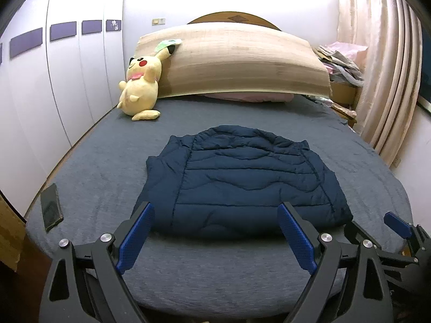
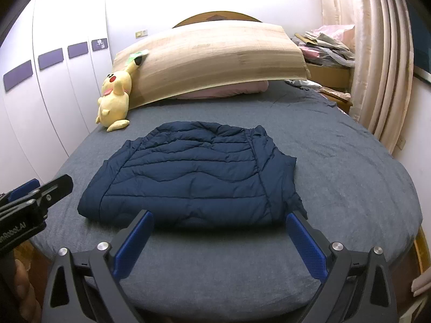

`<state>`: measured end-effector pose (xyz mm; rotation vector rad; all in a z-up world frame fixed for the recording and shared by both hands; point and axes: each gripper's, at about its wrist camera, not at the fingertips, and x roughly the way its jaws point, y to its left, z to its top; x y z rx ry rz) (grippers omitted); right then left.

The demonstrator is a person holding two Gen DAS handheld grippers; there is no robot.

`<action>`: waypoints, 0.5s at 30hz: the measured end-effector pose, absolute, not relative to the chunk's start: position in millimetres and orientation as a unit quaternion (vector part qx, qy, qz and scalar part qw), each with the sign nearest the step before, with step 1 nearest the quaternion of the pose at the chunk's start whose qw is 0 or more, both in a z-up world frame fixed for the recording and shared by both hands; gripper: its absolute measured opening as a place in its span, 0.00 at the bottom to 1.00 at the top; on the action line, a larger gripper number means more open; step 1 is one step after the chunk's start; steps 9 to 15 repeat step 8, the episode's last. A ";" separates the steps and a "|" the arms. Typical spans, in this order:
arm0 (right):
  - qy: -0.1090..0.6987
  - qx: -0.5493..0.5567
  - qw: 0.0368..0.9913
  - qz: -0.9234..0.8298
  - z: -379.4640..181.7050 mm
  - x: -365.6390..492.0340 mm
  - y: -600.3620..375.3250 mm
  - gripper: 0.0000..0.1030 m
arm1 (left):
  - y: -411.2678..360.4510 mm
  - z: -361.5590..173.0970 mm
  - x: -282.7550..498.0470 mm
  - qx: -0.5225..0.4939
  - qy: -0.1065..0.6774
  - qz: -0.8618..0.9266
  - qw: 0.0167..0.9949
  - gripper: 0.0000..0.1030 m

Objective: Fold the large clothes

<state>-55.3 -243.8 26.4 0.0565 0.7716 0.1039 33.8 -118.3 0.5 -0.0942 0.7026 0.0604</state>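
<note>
A navy quilted puffer jacket lies folded flat on the grey bed, its near edge toward me. It also shows in the right wrist view. My left gripper is open and empty, held just short of the jacket's near edge. My right gripper is open and empty, also just short of the near edge. The right gripper shows at the right of the left wrist view. The left gripper shows at the left edge of the right wrist view.
A yellow Pikachu plush sits at the far left against a large beige pillow. A dark phone lies near the bed's left edge. White wardrobe doors stand left, curtains and piled clothes right.
</note>
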 end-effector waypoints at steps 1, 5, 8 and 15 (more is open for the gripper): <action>0.376 0.027 0.925 0.051 26.5 -55.3 -243.6 0.97 | -118.9 0.6 34.0 -0.046 0.344 0.027 0.938 0.90; 0.376 0.026 0.925 0.051 26.8 -55.7 -243.3 0.98 | -121.7 0.4 34.7 -0.047 0.344 0.017 0.937 0.90; 0.375 0.025 0.925 0.050 26.6 -55.3 -242.1 0.97 | -124.4 0.4 34.9 -0.040 0.343 0.020 0.938 0.90; 0.375 0.025 0.925 0.050 26.6 -55.3 -242.1 0.97 | -124.4 0.4 34.9 -0.040 0.343 0.020 0.938 0.90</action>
